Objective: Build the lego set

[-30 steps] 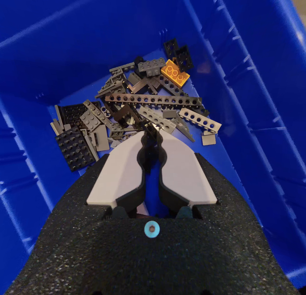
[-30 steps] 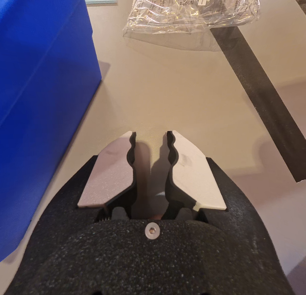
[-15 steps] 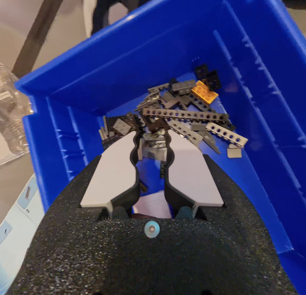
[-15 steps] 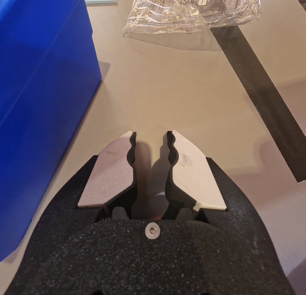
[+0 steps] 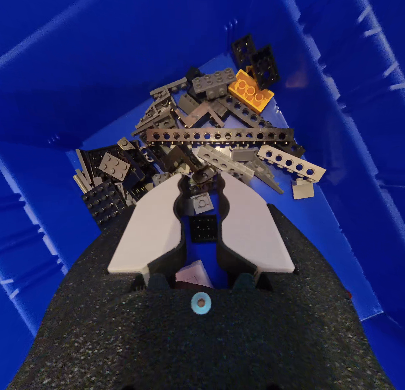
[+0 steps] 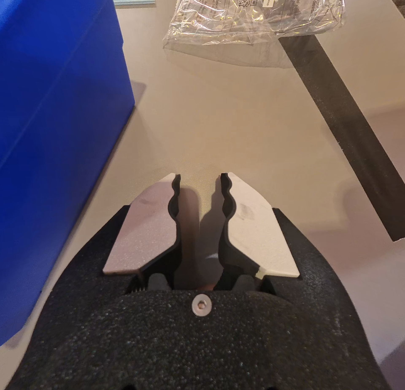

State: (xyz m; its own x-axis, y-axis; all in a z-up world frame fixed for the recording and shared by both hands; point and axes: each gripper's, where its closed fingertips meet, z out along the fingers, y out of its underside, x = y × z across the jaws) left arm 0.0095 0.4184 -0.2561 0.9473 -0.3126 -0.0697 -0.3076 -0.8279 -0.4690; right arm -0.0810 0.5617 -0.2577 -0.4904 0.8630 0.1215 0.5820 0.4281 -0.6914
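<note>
Small dark grey plastic brick piece (image 5: 202,175): pinched at left claw (image 5: 200,178) tips, over pile of grey and black plastic bricks (image 5: 219,136) ahead, inside blue plastic bin (image 5: 87,72). Right claw (image 6: 200,178) gaping, empty, over beige table (image 6: 219,116).

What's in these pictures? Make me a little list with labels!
Bin: blue bin holding grey and black building pieces
Odd one out: an orange brick at the far end
Left gripper: inside the bin, jaws apart, a small dark piece at its tips; grip unclear
Right gripper: open, empty, over the beige table
Nearby: clear plastic bag, black strip
</note>
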